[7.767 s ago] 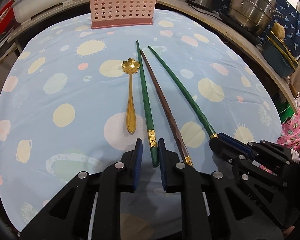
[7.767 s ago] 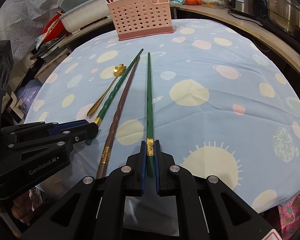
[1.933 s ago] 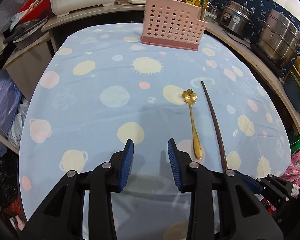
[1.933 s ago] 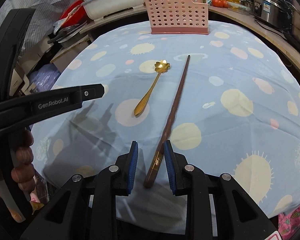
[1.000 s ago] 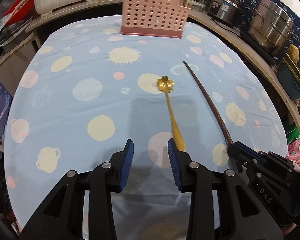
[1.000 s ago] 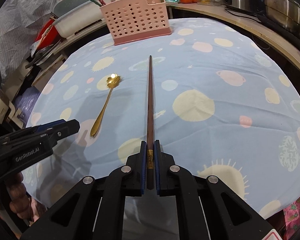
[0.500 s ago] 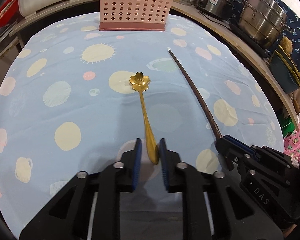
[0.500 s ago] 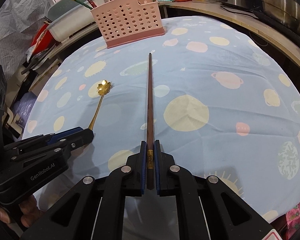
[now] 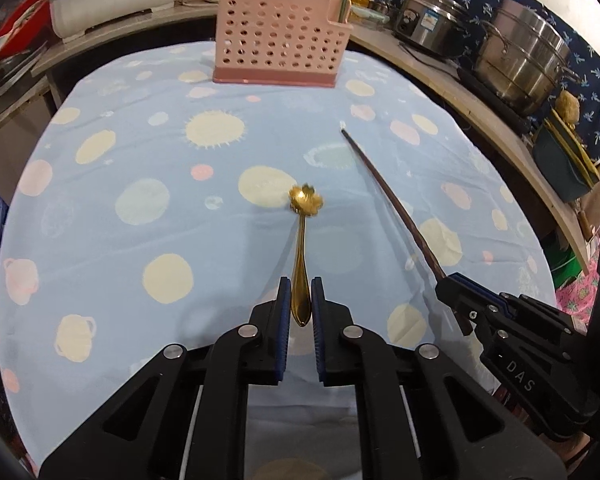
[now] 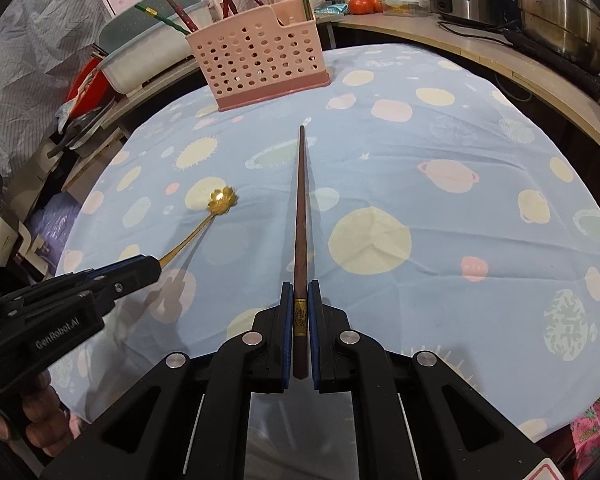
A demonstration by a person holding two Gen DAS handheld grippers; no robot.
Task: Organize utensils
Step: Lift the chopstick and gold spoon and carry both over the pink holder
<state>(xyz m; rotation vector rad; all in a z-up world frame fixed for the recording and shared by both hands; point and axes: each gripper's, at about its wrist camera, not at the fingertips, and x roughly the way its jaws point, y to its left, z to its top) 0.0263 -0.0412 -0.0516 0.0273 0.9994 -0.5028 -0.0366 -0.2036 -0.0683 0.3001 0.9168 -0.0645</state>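
My left gripper [image 9: 300,308] is shut on the handle end of a gold spoon [image 9: 302,240] with a flower-shaped bowl. The spoon points away from me and hangs just above the cloth, casting a shadow. In the right wrist view the same spoon [image 10: 222,200] sticks out of the left gripper [image 10: 152,268] at the left. My right gripper [image 10: 300,312] is shut on the thick end of a dark brown chopstick [image 10: 301,208], whose tip points toward the pink perforated utensil holder [image 10: 256,68]. The chopstick [image 9: 396,208] and the right gripper [image 9: 448,284] also show in the left wrist view.
The holder [image 9: 278,52] stands at the far edge of the round table's blue spotted cloth [image 9: 140,200], with several chopsticks in it. Steel pots [image 9: 520,56] line the counter at the right. A white tub [image 10: 140,60] and clutter lie behind the table at the left.
The left jaws closed around the spoon's handle and the spoon came up off the cloth. The right gripper kept its hold on the chopstick, which now tilts up.
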